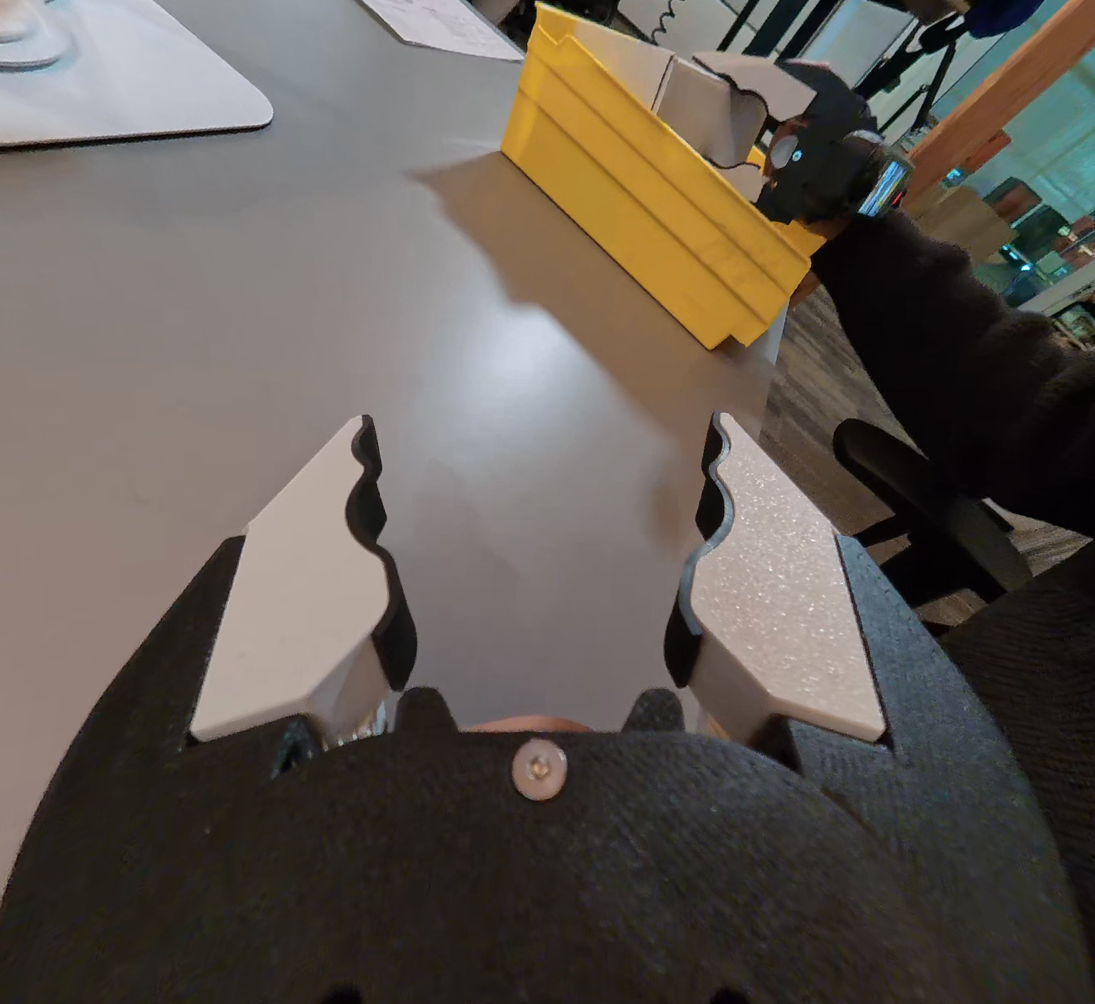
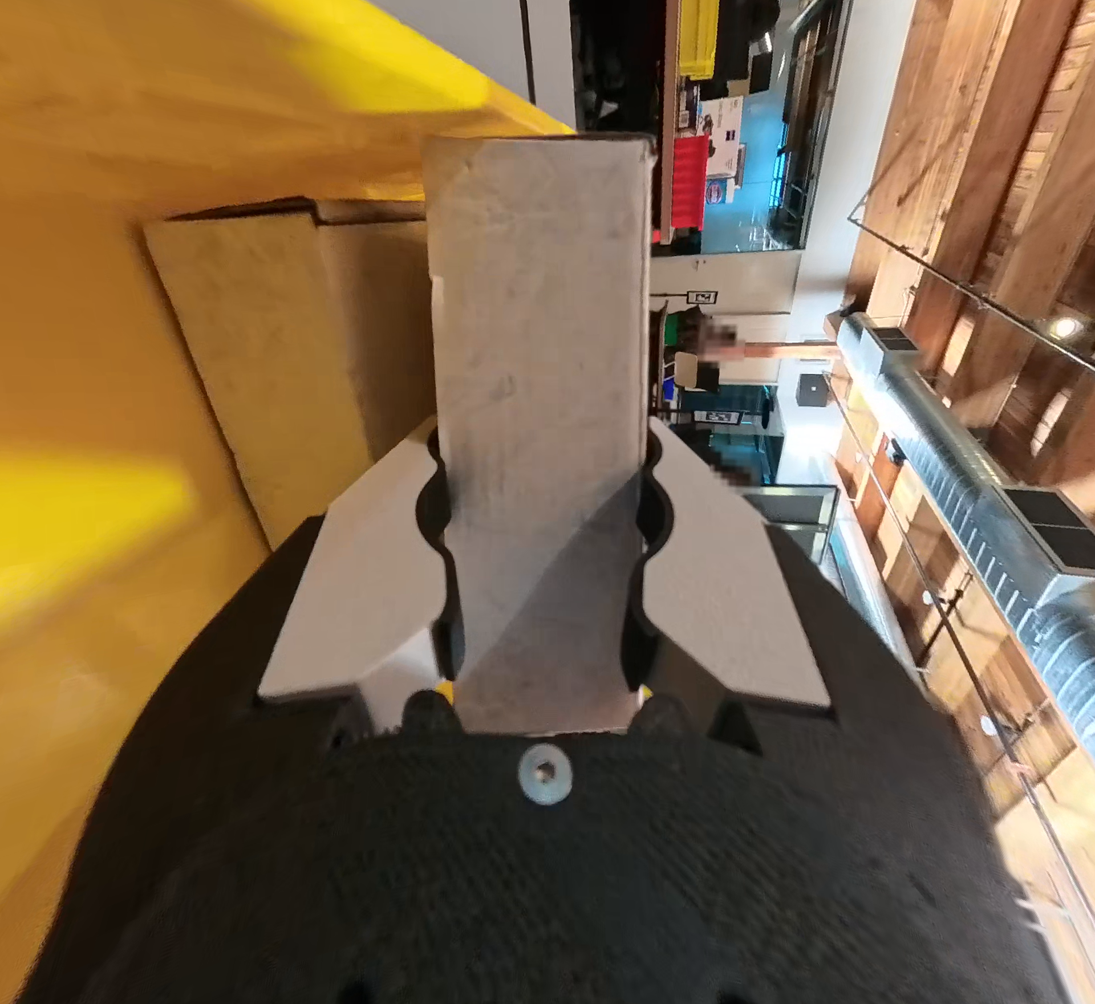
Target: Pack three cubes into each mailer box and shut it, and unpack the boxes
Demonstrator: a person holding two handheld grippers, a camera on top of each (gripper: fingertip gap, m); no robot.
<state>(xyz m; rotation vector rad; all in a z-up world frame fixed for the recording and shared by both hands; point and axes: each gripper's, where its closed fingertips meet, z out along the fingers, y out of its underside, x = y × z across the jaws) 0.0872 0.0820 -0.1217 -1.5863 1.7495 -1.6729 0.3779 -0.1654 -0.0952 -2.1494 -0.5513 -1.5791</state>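
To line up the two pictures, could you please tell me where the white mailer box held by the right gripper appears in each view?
Left wrist view: white mailer box upper right, over the yellow bin.
Right wrist view: centre, clamped in the right gripper.
Shared landmark: yellow bin.

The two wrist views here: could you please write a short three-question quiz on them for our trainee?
1. True or false: the left gripper holds a cube.
2. What does the right gripper clamp? A) a white mailer box B) a paper sheet C) a cable
3. Which colour is the bin that the right gripper reaches into?

Key: 1 false, it is open and empty over the grey table; 2 A; 3 yellow.
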